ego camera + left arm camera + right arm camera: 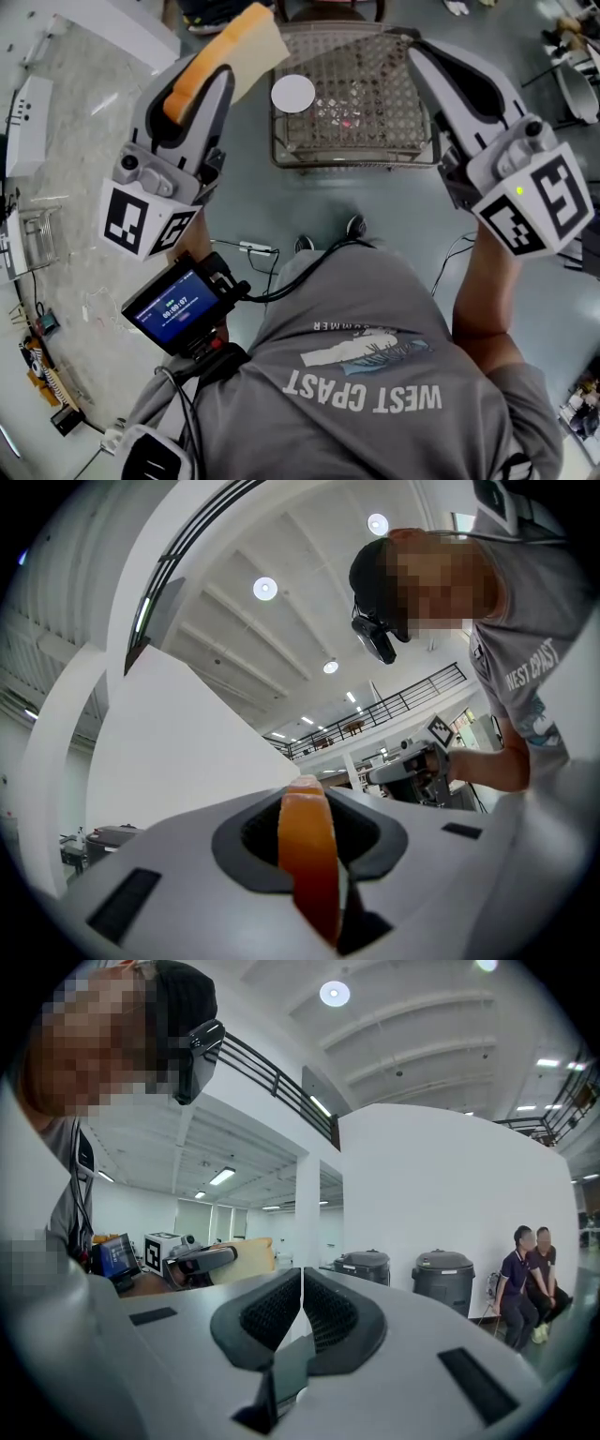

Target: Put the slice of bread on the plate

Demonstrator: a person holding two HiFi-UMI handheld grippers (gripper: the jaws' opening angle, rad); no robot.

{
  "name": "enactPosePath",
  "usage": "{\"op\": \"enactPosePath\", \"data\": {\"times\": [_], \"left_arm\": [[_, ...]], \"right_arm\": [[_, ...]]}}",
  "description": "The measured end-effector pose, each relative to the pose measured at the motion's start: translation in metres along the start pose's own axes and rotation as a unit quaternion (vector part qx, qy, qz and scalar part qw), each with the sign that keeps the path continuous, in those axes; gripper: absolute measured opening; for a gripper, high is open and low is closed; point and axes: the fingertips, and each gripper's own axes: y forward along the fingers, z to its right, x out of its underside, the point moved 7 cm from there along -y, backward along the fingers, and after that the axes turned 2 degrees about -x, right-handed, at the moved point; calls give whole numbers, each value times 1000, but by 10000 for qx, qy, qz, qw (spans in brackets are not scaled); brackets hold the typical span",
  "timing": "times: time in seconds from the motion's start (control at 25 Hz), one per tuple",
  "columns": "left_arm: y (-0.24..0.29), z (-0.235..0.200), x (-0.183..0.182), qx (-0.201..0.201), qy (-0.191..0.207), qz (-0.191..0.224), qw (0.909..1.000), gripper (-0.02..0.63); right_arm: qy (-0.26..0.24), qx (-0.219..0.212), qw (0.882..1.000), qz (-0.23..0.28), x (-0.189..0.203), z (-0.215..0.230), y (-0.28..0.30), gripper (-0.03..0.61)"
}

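Observation:
My left gripper (199, 75) is shut on a slice of bread (246, 42) with an orange crust and a pale face, which sticks up and to the right beyond the jaws. In the left gripper view the crust (309, 855) stands edge-on between the pads of that left gripper (314, 803). A small white round plate (293, 93) lies on a wire crate (375, 103) ahead, to the right of the bread. My right gripper (422, 52) hovers over the crate's right side. Its jaws meet with nothing between them, and the right gripper (301, 1288) points level.
A person's torso in a grey shirt fills the lower head view, with a small screen (178, 305) at the left hip. Cables (253, 248) run over the floor. A speckled counter (75, 122) lies to the left. Two bins (443, 1274) and two seated people (530, 1279) appear in the right gripper view.

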Motion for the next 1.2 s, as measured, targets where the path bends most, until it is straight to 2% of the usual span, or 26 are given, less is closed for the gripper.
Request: {"op": "enactPosePath", "data": {"times": [0.12, 0.84, 1.2], "left_arm": [[24, -11, 3, -82, 23, -32, 10000, 94], [16, -11, 6, -124, 216, -277, 9993, 94], [23, 4, 2, 133, 239, -64, 9996, 94]], "right_arm": [[-13, -98, 10000, 9, -4, 26, 10, 9], [151, -248, 9995, 106, 8, 27, 20, 9], [-69, 91, 9997, 199, -1, 12, -12, 9]]}}
